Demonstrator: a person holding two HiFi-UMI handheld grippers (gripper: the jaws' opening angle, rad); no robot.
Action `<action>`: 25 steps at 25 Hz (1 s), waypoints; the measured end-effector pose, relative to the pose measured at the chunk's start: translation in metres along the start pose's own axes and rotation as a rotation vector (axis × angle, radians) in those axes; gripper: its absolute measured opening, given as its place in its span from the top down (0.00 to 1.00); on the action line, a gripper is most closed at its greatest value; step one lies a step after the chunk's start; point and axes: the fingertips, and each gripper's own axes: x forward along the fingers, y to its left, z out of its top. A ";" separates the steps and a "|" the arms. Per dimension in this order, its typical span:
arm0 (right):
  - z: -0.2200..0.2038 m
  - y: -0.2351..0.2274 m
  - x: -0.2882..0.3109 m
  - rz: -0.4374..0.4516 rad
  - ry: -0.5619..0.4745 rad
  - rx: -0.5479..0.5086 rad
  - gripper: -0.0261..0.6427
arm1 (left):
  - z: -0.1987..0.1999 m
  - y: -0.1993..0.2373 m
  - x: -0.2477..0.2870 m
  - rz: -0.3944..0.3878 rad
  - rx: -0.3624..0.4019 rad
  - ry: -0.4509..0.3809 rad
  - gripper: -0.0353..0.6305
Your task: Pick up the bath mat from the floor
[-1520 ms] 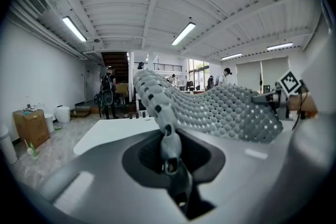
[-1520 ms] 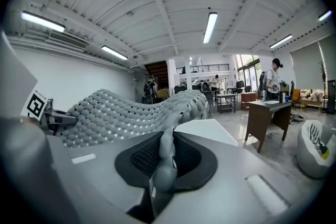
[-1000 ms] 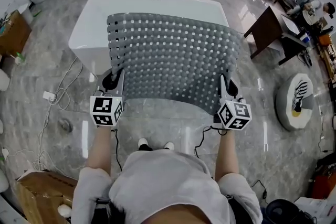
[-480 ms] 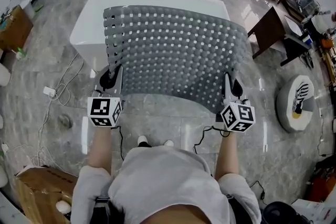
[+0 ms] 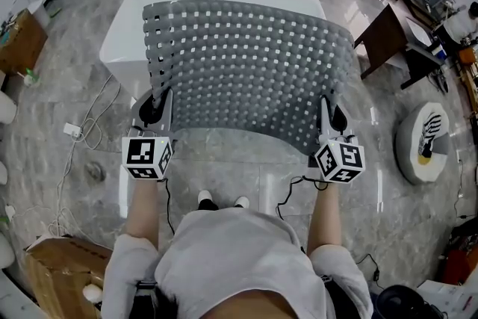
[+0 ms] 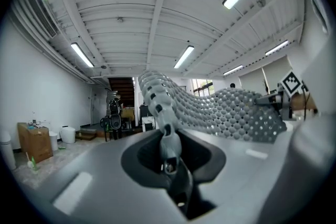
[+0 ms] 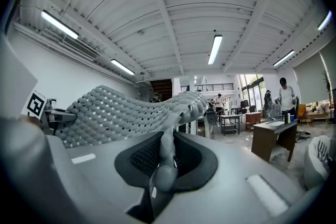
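Fingers of my left gripper (image 5: 154,107) pinch the near left corner of the grey rubber bath mat with small square holes (image 5: 246,71), and my right gripper (image 5: 332,116) is clamped on its near right corner. The mat is stretched between them in the air, off the grey marble floor (image 5: 67,86), with its far part over the white bathtub (image 5: 123,33).

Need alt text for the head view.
A grey perforated bath mat is held spread out in the air, the left claw and right claw each clamped on a near corner, a white bathtub showing behind it.
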 end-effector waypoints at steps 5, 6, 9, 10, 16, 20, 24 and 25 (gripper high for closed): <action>-0.004 -0.001 -0.005 0.001 -0.004 -0.018 0.89 | -0.001 -0.004 -0.007 0.007 0.014 -0.009 0.86; -0.004 -0.002 -0.006 0.002 -0.005 -0.020 0.89 | -0.001 -0.006 -0.007 0.007 0.015 -0.008 0.86; 0.000 -0.005 -0.006 0.005 -0.006 -0.022 0.89 | 0.002 -0.009 -0.007 0.009 0.013 -0.006 0.86; 0.001 -0.005 -0.006 0.006 -0.007 -0.023 0.89 | 0.003 -0.009 -0.007 0.010 0.012 -0.005 0.86; 0.000 0.002 -0.012 0.006 -0.013 -0.023 0.88 | 0.002 -0.007 -0.016 0.013 0.013 -0.009 0.86; 0.004 0.000 -0.010 0.009 -0.016 -0.021 0.88 | 0.007 -0.008 -0.014 0.012 0.018 -0.013 0.86; 0.005 0.001 -0.008 0.010 -0.018 -0.026 0.88 | 0.008 -0.007 -0.014 0.014 0.023 -0.014 0.86; 0.004 0.002 -0.008 0.011 -0.020 -0.027 0.88 | 0.008 -0.007 -0.014 0.015 0.023 -0.015 0.86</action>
